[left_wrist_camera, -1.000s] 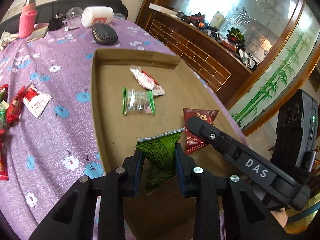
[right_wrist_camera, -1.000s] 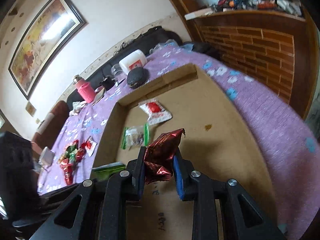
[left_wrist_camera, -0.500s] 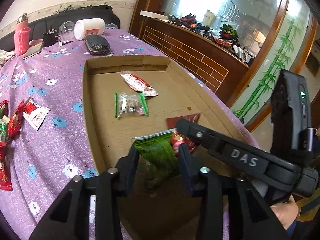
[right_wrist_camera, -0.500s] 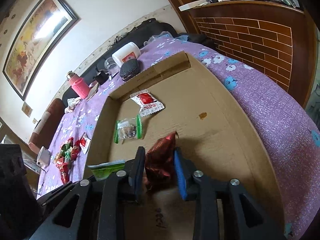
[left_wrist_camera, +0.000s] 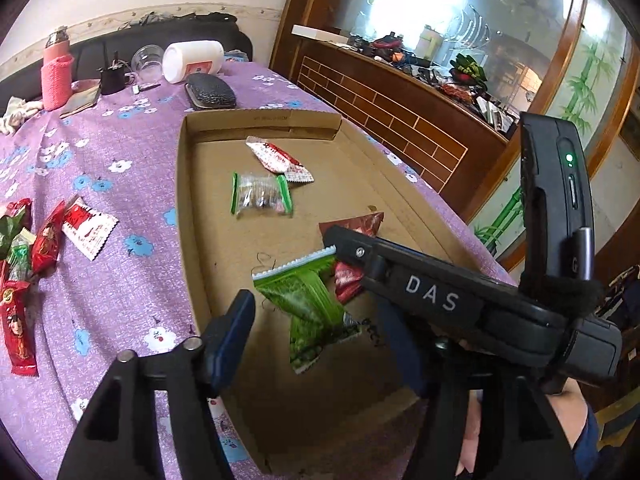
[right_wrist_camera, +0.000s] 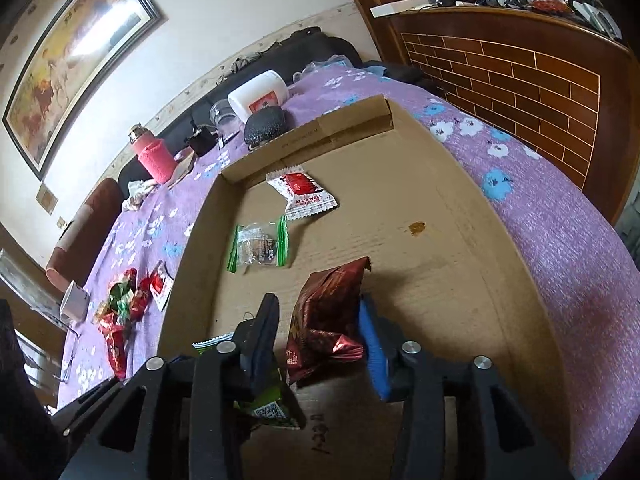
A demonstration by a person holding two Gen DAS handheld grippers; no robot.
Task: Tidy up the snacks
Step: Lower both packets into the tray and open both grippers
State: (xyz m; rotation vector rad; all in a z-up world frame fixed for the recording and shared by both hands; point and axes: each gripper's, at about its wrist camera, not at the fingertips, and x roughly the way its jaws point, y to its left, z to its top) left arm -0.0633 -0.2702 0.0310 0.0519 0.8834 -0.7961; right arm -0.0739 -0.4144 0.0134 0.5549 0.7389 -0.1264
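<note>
The step in hand was the release of two snack packets into the cardboard tray (left_wrist_camera: pixel 188 216) that lay on the counter (left_wrist_camera: pixel 120 304), which was covered with a purple flowered cloth. The left tool (left_wrist_camera: pixel 316 332) had its jaws opening; the green packet (left_wrist_camera: pixel 312 304) lay between them on the tray floor with a clear gap to each pad, so nothing was pinched. The right tool (right_wrist_camera: pixel 320 332) likewise had its jaws opening. The dark red foil packet (right_wrist_camera: pixel 326 316) stood between them, apart from the black left pad and just beside or touching the blue right pad; contact there could not be confirmed, and the packet appeared to rest on the tray floor. Two packets were already deposited farther up the tray: a clear packet with green ends (left_wrist_camera: pixel 260 198) and a white-and-red packet (left_wrist_camera: pixel 280 158). A pile of red and green packets (right_wrist_camera: pixel 122 308) remained on the cloth outside the tray, well apart from both tools, so the task was judged only partly complete. The next move called for lifting both tools clear without dragging the freed packets, then reaching left to that pile.
</note>
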